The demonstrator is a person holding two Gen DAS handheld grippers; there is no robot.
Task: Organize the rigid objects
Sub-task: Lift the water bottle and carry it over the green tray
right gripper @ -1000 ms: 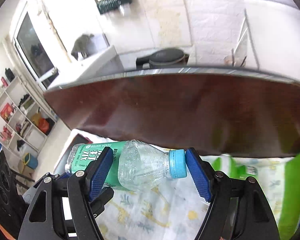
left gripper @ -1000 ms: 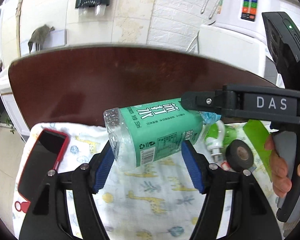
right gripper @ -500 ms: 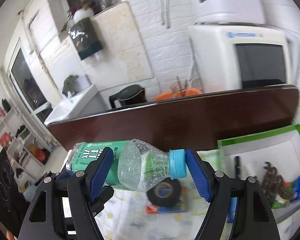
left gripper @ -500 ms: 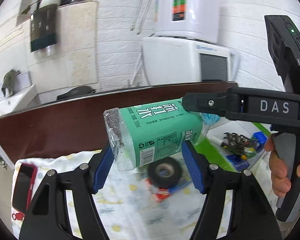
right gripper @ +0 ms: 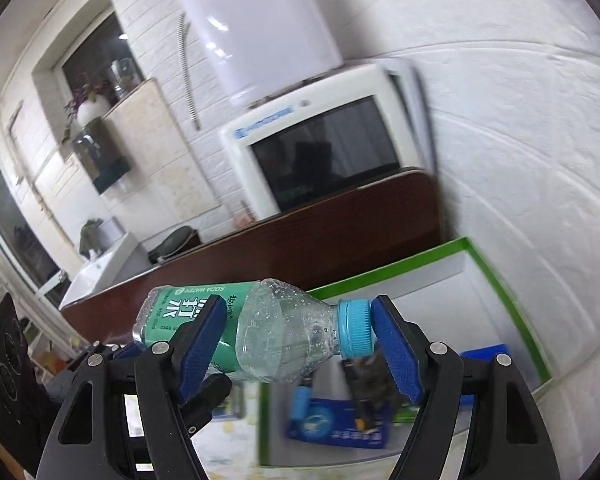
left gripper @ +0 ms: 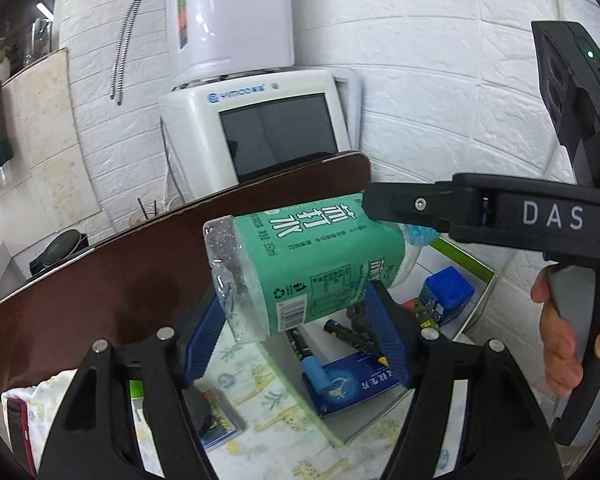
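Note:
A clear plastic bottle (left gripper: 312, 264) with a green label and a blue cap (right gripper: 354, 334) hangs in the air, lying on its side. My left gripper (left gripper: 294, 320) is shut across its labelled body near the base. My right gripper (right gripper: 296, 340) is shut on it lengthwise, one pad on the label and the other on the cap. In the left wrist view the right gripper's black finger (left gripper: 420, 204) comes in from the right, and a hand (left gripper: 560, 340) holds its grip. The bottle hovers over a white box with a green rim (left gripper: 464, 256) (right gripper: 496, 276).
The box holds a blue carton (left gripper: 352, 380) (right gripper: 340, 424), a blue-lidded container (left gripper: 446, 288) and several small dark items. A giraffe-print cloth (left gripper: 268, 408) lies on the dark brown table (left gripper: 120, 272). A white appliance (left gripper: 268, 132) and a white brick wall stand behind and to the right.
Both grippers have swung to the right and slightly up with the bottle, from over the cloth to over the green-rimmed box. Both views have rolled. The two grips look the same.

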